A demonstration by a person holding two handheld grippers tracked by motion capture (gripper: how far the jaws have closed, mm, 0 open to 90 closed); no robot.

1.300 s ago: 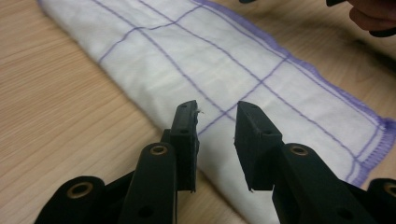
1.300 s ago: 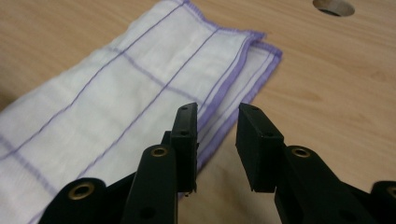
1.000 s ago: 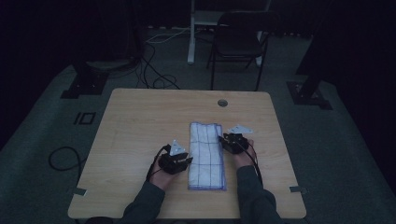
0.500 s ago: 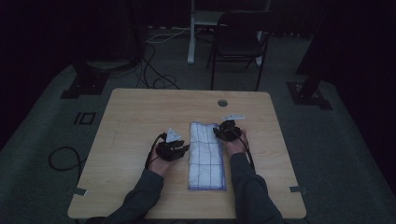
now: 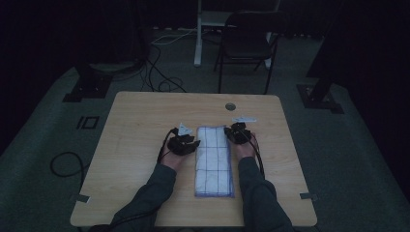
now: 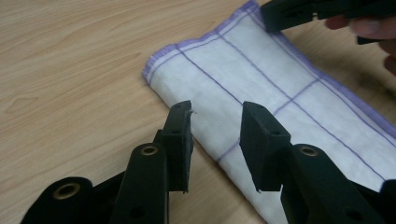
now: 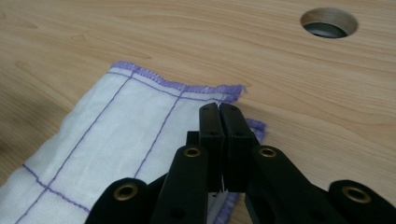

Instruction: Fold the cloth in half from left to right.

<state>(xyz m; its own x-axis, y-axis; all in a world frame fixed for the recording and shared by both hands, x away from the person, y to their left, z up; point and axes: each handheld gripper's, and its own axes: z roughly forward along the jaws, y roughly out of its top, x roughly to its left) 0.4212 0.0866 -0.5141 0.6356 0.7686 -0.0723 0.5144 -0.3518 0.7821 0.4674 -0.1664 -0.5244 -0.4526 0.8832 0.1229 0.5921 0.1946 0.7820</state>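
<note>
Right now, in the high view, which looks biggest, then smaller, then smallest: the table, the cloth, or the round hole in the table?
1. The table, by far the largest.
2. The cloth, a long folded strip.
3. The round hole, tiny, near the far edge.

Folded white cloth [image 5: 214,159] (purple grid lines, purple hem) lies flat, lengthwise at table centre.

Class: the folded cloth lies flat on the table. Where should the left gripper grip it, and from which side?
Probably the far left corner of the folded cloth, from its left long edge. It lies flat, so only the hemmed, layered edges offer a lip. The left gripper stands open at that edge, mirroring the right gripper, shut at the far right corner.
</note>
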